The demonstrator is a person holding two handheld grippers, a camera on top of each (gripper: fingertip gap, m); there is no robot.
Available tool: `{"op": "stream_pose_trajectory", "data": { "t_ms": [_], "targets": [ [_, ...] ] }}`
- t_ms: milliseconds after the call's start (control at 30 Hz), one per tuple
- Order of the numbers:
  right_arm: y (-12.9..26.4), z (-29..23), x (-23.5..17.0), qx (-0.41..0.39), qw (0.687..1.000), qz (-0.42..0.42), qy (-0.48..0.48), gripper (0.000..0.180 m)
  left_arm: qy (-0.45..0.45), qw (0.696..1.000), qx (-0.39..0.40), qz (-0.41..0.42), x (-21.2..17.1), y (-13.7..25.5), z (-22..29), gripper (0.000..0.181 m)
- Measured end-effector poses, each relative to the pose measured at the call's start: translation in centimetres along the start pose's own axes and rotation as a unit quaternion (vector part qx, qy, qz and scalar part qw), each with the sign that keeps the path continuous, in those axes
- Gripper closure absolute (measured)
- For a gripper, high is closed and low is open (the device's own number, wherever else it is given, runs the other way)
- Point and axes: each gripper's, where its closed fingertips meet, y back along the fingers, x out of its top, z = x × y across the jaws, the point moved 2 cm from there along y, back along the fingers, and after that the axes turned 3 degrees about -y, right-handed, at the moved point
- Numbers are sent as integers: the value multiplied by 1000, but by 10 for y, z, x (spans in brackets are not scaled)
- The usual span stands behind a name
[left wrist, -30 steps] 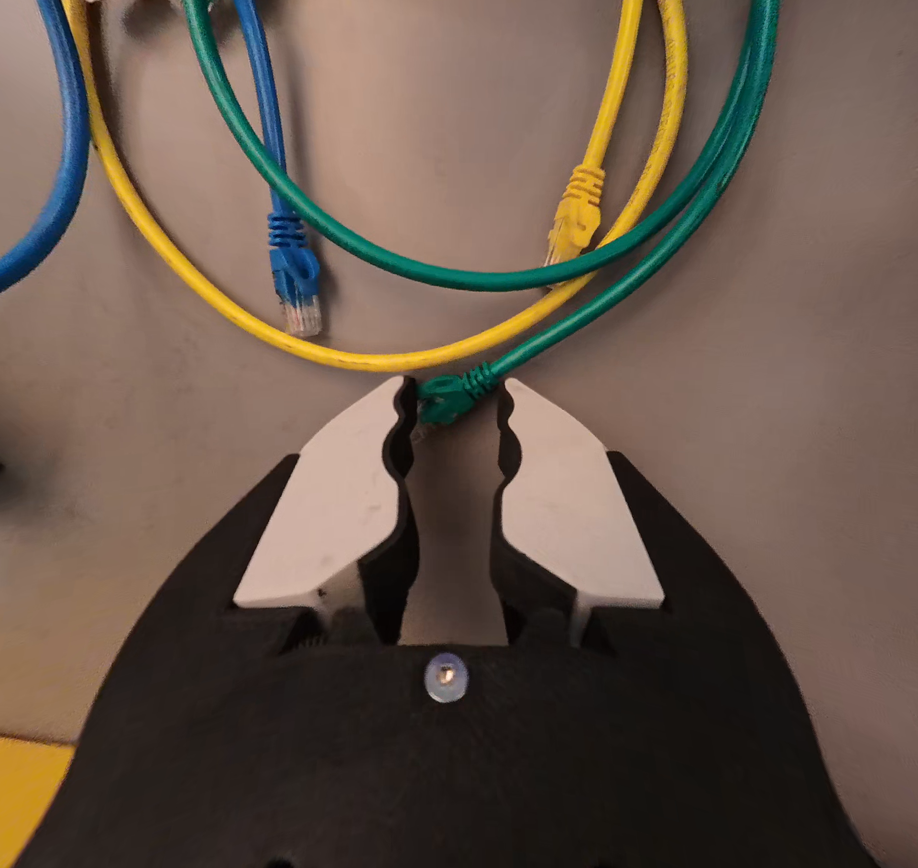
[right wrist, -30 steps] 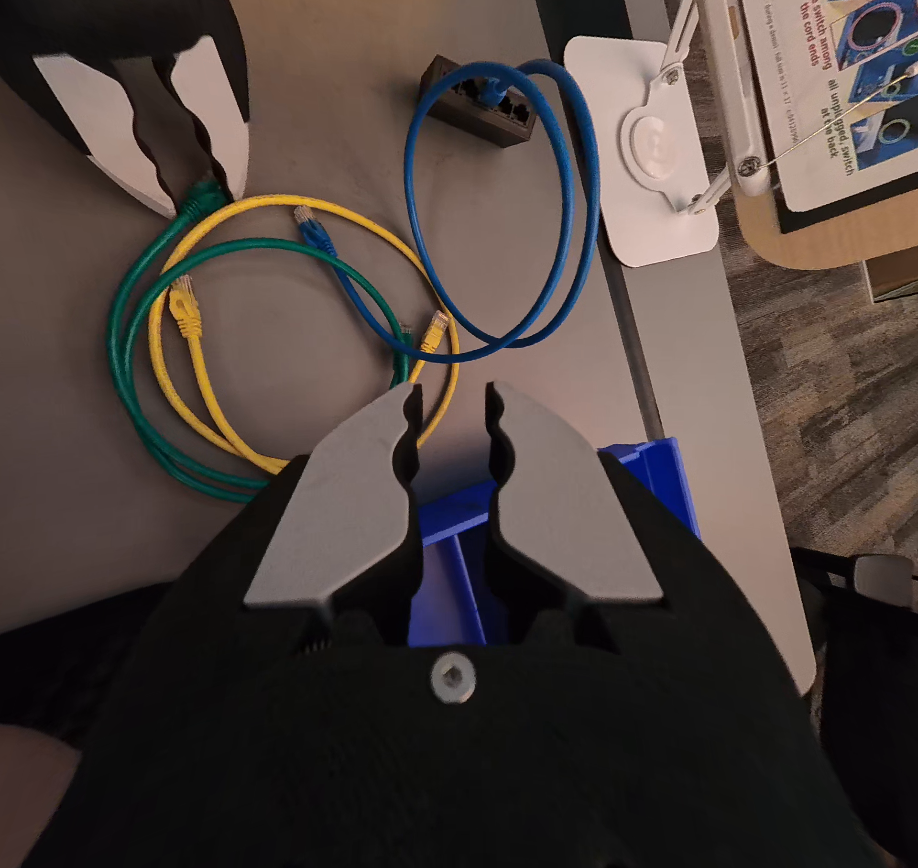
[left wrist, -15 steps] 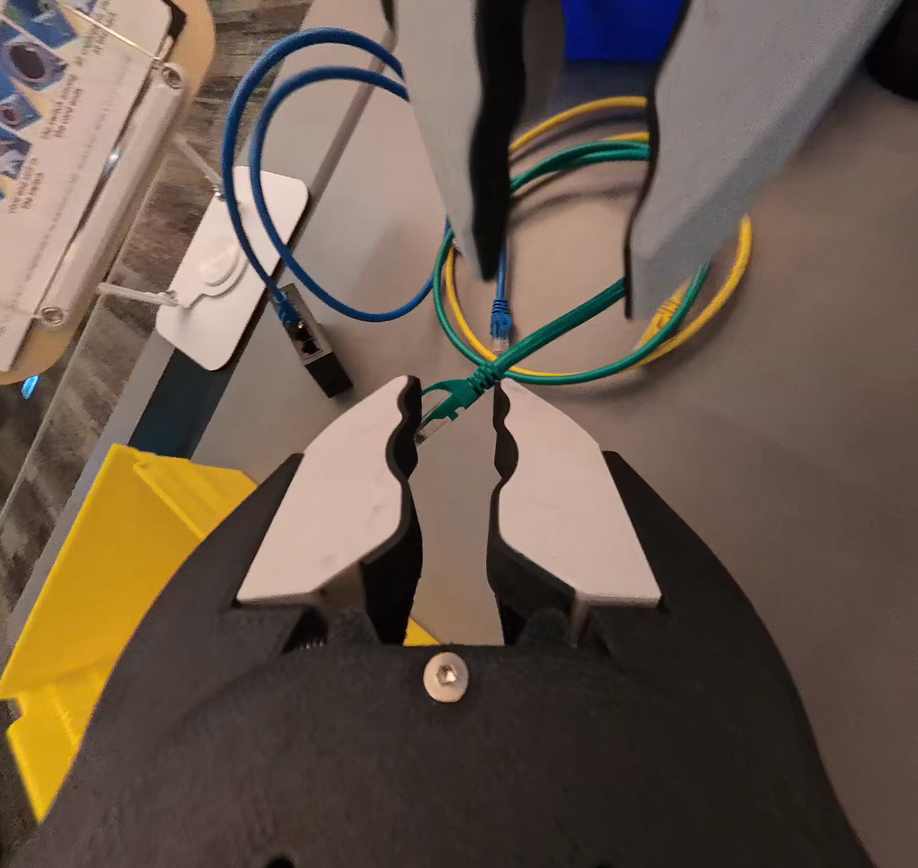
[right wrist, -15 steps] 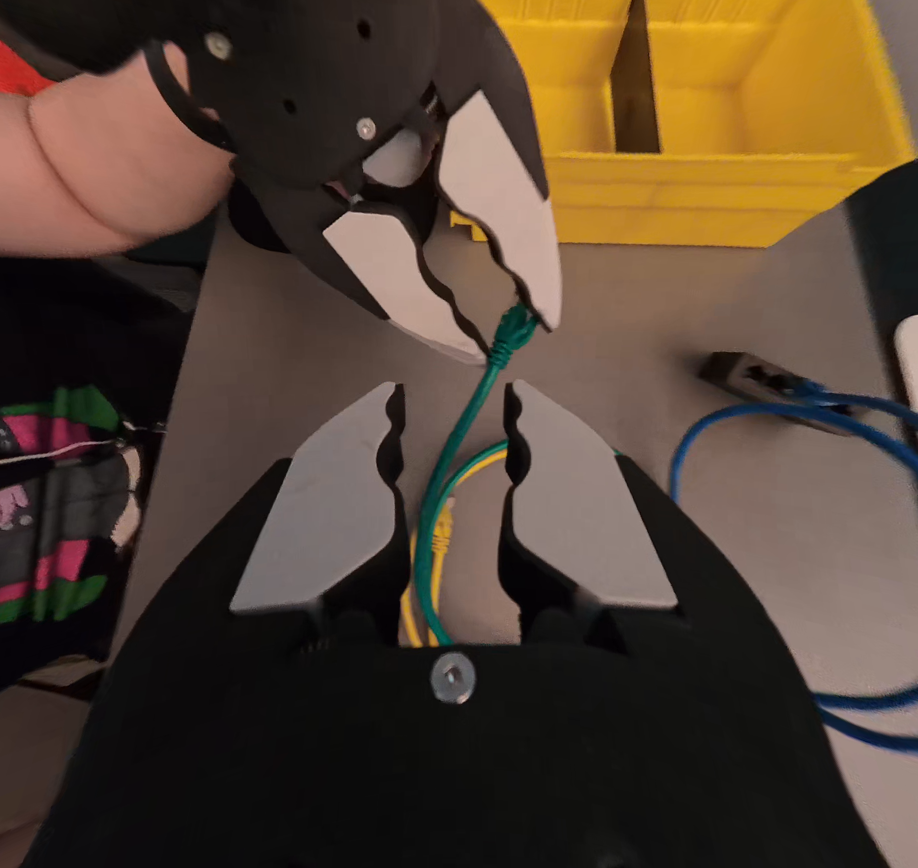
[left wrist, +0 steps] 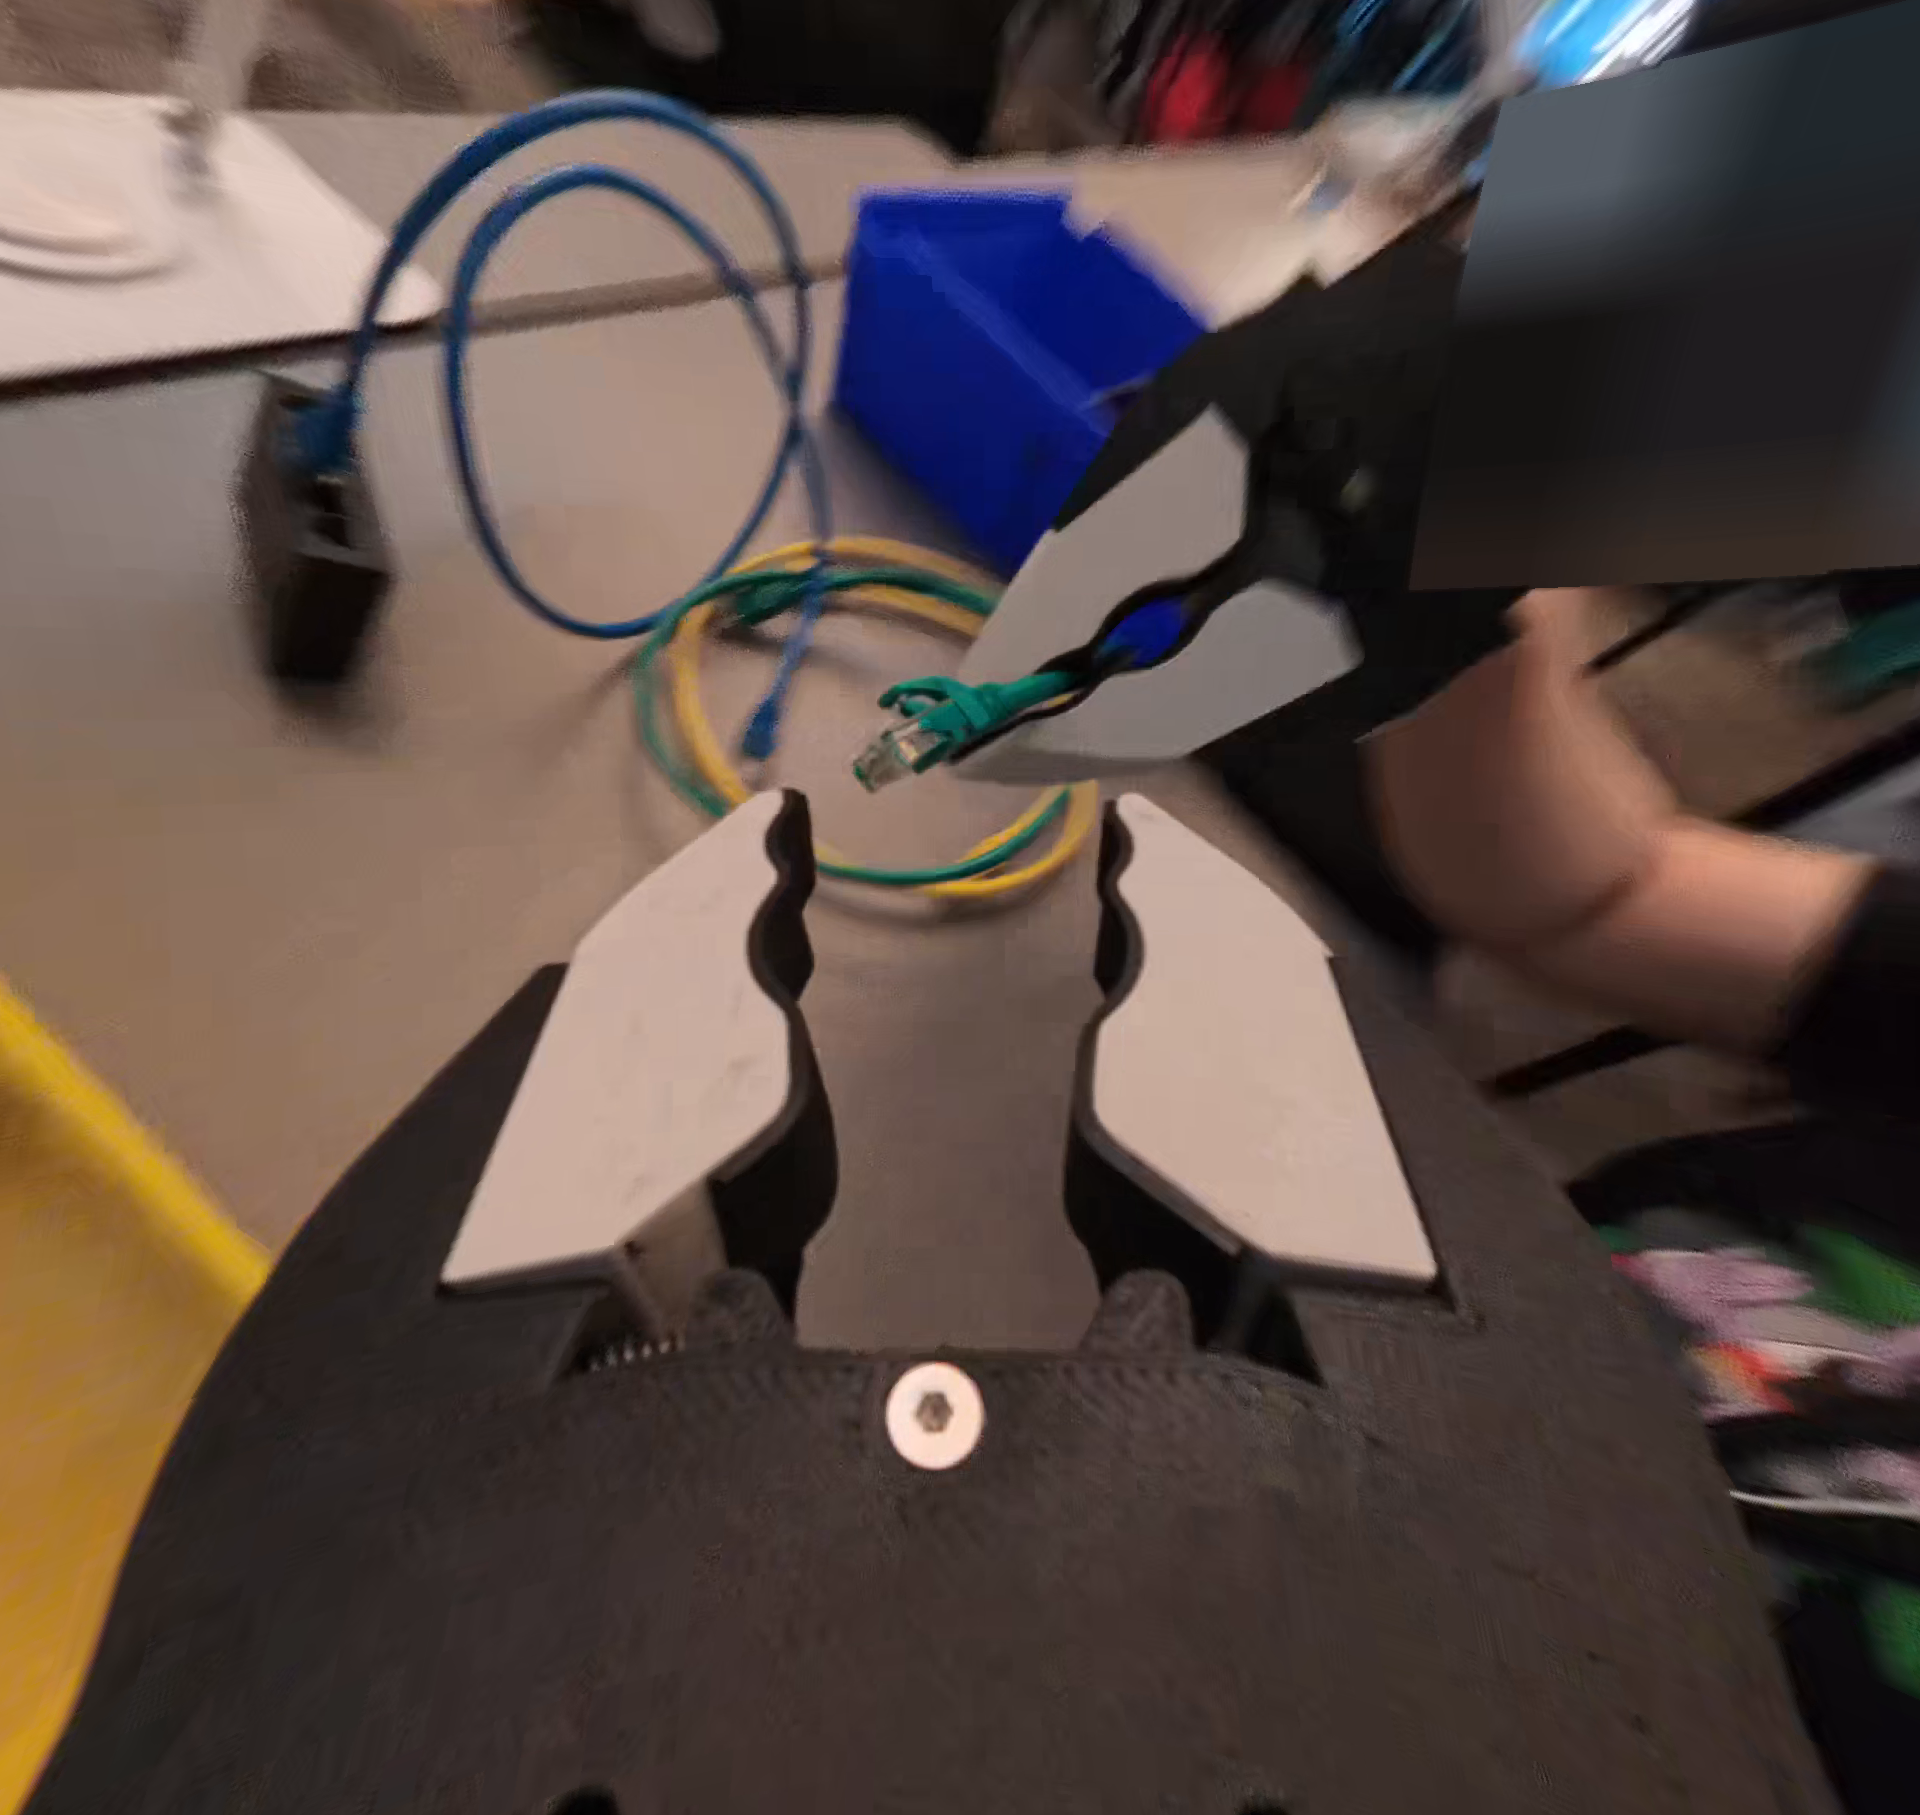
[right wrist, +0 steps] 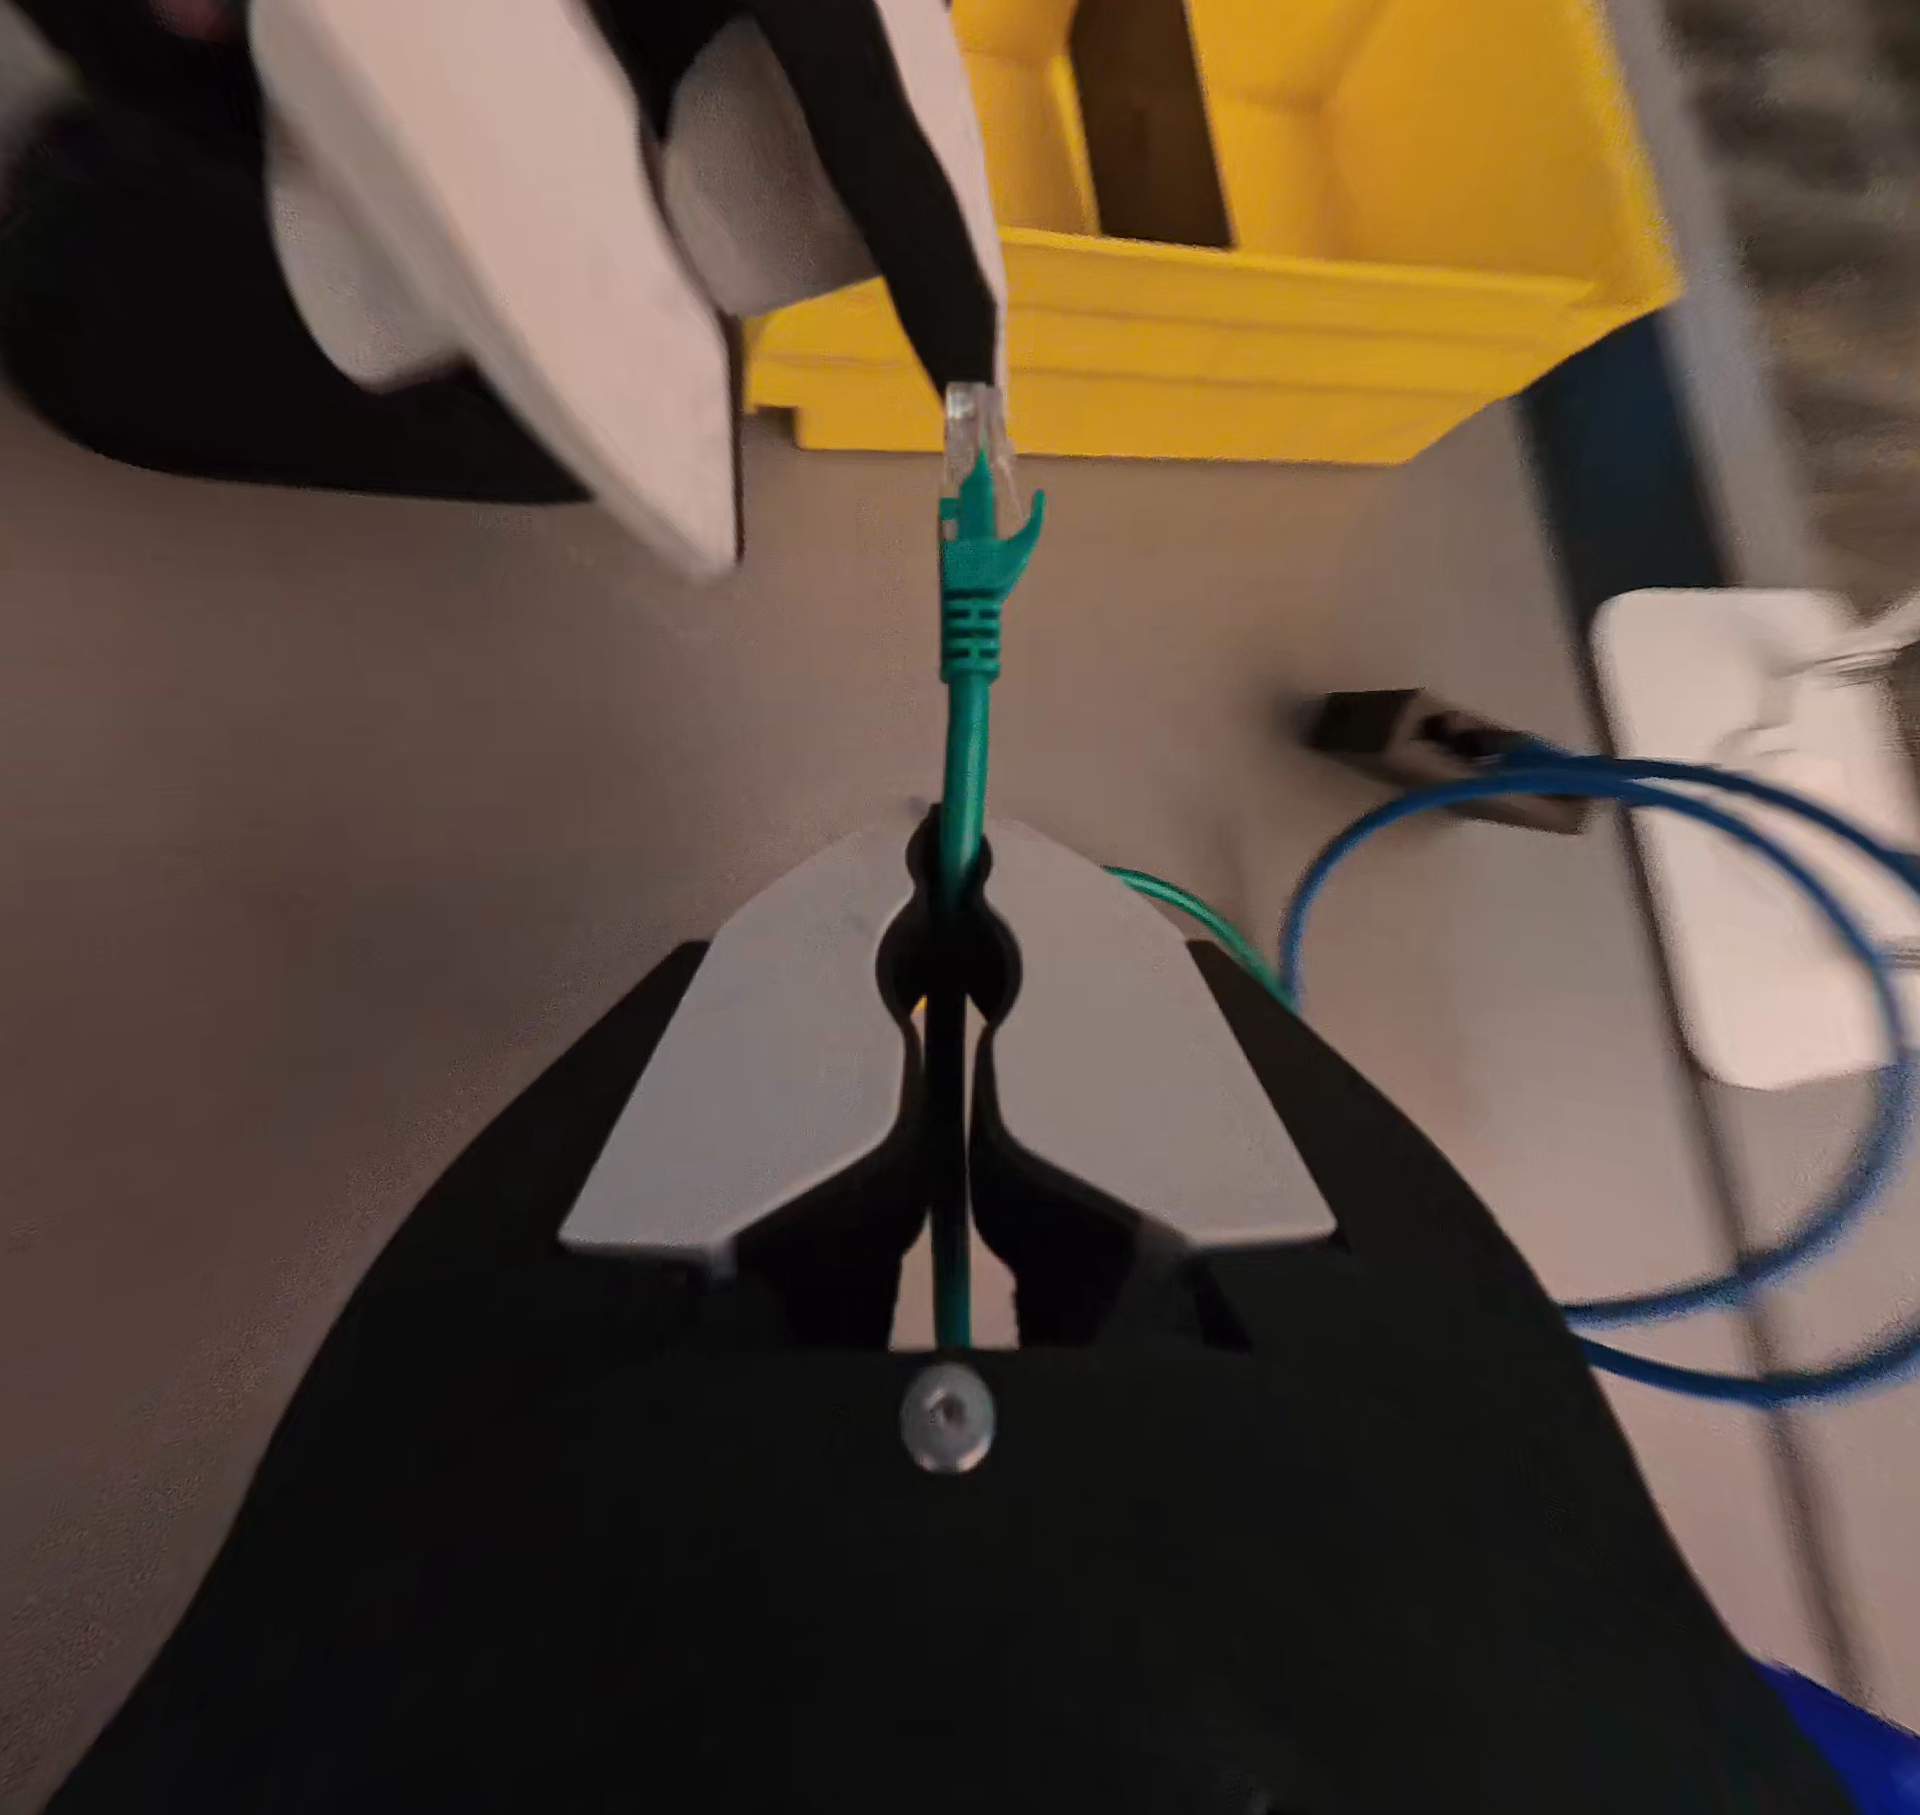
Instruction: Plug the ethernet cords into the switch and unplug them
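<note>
a: what's the biggest thing here?
b: the grey bench [left wrist: 208, 830], with everything on it. a yellow bin [right wrist: 1351, 331] sits at one side, a blue bin [left wrist: 966, 363] at the other.

a: and the tools?
b: the left tool [left wrist: 951, 820] hangs over the bench with its fingers spread wide and nothing between them. the right tool [right wrist: 951, 830] is squeezed tight around the green cord [right wrist: 964, 757], a little behind its plug.

a: where's the switch?
b: the small black switch [left wrist: 312, 539] lies flat on the bench near a white stand base [right wrist: 1745, 830]. a blue cord [left wrist: 623, 363] is plugged into it, loops round twice, and its other end [left wrist: 764, 726] lies free on the bench.

a: the rest of the green cord?
b: it coils on the bench together with a yellow cord [left wrist: 691, 705], just beyond the left tool's tips. the held end is up in the air.

a: and the plug?
b: the green plug [left wrist: 914, 731] sticks out past the right tool's tips, clear end first. in the right wrist view it points at the left tool and comes right up to one finger; i can't tell if they touch.
</note>
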Motion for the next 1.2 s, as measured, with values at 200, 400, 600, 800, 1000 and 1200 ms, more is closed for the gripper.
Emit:
{"op": "stream_pose_trajectory", "data": {
  "t_ms": [200,400,600,800,1000,1200],
  "targets": [
    [7,-28,4,-129,985,53,105,179,96,990,-87,53,-14,9,6,127],
    [5,-43,-10,-185,973,51,130,179,112,981,-158,1,-32,-8,28,167],
    [2,-45,-19,-182,975,71,103,176,95,983,-158,3,-40,-12,27,168],
    [48,-91,-9,-166,950,261,-54,161,30,988,-147,39,-30,0,36,168],
    [23,-127,12,263,787,410,-379,145,-25,985,-162,57,-22,5,62,169],
    [33,-83,16,233,673,548,-438,151,-41,987,-146,59,-27,5,70,169]
  ]
}}
